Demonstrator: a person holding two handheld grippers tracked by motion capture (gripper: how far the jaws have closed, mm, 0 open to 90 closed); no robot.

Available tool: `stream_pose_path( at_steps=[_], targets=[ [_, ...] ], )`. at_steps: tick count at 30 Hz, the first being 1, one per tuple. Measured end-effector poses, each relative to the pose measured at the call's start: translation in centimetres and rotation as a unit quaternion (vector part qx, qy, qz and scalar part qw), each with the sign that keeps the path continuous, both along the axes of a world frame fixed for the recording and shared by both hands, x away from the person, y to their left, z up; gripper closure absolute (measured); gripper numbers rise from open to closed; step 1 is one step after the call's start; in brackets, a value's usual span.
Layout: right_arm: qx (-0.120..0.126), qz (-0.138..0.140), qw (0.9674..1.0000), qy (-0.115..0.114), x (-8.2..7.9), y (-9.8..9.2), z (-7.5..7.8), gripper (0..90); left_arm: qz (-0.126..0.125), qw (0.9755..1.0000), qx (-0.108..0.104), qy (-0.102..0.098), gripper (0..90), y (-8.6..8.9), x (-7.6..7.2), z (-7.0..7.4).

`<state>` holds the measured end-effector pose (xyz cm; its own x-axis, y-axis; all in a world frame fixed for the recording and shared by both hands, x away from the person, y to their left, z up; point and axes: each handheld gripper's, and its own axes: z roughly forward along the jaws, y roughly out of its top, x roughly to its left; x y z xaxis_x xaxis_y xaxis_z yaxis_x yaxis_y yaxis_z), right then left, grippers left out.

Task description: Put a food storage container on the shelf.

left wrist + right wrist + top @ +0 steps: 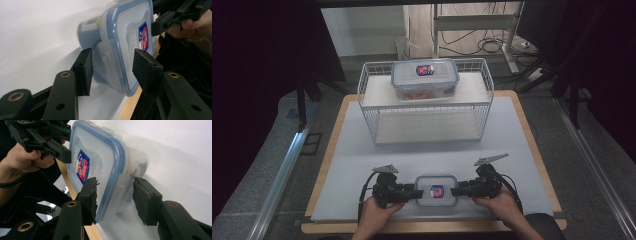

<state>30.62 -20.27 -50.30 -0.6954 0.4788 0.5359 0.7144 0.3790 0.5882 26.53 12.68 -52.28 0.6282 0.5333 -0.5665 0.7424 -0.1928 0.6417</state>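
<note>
A small clear container (pixel 436 190) with a blue-rimmed lid and a red and blue sticker lies near the table's front edge. My left gripper (pixel 417 191) is at its left end and my right gripper (pixel 455 190) at its right end, each held in a hand. In the left gripper view the jaws (pixel 113 70) straddle the container (pixel 125 37) at its latch flap, one pad by the flap and one over the lid. In the right gripper view the jaws (pixel 115 197) straddle the other end of the container (pixel 100 165), with a narrow gap at the right pad. Both are open.
A white wire basket (pixel 484 115) stands on its side at the back of the grey mat, with a larger lidded container (pixel 425 80) on top of it. The wooden table edge (pixel 432 227) runs just under the hands. Bare mat lies between the basket and the grippers.
</note>
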Motion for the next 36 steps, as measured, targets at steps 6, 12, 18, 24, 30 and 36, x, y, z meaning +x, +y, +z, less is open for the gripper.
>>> stream_pose_path(
  at_steps=[6, 12, 18, 24, 30, 36],
  targets=[
    [0.012, -0.013, 0.9998, -0.009, -0.2, -0.3, 0.4, 63.0, 0.005, 1.0000, -0.001, 0.002, 52.8, -0.1, 0.1, 0.2],
    [0.011, -0.016, 0.9993, -0.031, -0.2, -0.3, 1.0, 63.4, 0.005, 1.0000, -0.002, 0.006, 52.9, -0.1, 0.1, 0.1],
    [0.014, -0.009, 0.9999, -0.004, -0.4, -0.2, -0.4, 54.5, 0.001, 1.0000, -0.001, 0.005, 52.7, 0.0, 0.2, 0.0],
    [0.027, -0.016, 0.9994, 0.012, -0.5, -0.5, -0.7, 55.9, 0.004, 0.9999, -0.005, 0.008, 53.2, 0.0, 0.0, 0.0],
    [0.031, -0.026, 0.9990, 0.020, -0.6, -0.5, -0.6, 56.3, 0.011, 0.9997, -0.008, 0.018, 53.4, 0.0, 0.2, 0.1],
    [0.028, -0.038, 0.9989, 0.004, -0.4, -0.3, -0.3, 56.1, 0.021, 0.9997, -0.004, 0.014, 53.4, -0.2, 0.7, 0.3]
  ],
)
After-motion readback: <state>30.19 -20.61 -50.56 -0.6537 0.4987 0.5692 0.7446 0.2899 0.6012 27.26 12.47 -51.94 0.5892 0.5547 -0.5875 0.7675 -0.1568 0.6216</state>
